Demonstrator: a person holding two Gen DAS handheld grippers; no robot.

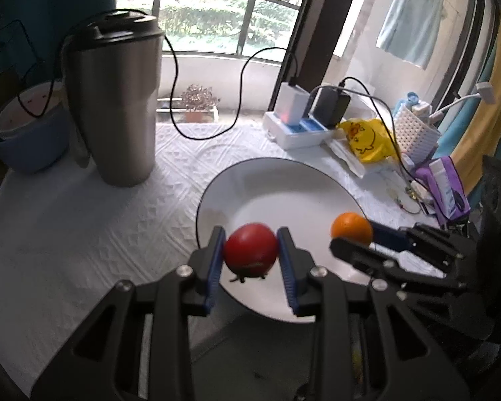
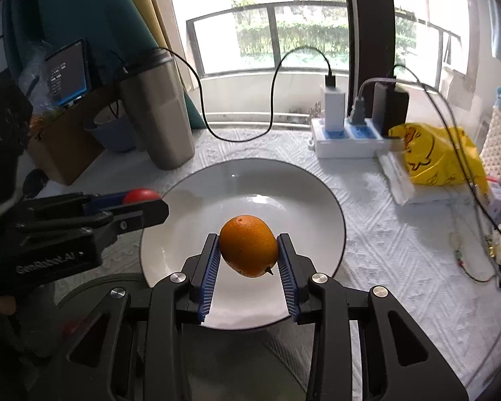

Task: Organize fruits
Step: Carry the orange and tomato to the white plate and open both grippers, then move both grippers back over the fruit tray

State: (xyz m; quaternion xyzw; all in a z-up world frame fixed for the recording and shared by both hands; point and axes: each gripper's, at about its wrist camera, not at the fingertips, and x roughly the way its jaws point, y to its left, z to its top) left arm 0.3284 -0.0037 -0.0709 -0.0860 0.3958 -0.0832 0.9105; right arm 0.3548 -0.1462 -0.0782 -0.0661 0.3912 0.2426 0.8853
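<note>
Left gripper (image 1: 250,250) clamps a red tomato (image 1: 250,249) and right gripper (image 2: 248,250) clamps an orange (image 2: 248,245), both fruits held clear above the empty white plate (image 2: 317,207), likely so they can be set down side by side.

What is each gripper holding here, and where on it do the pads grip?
Left gripper: the tomato, pinched at its two sides. Right gripper: the orange, likewise by its sides.
</note>
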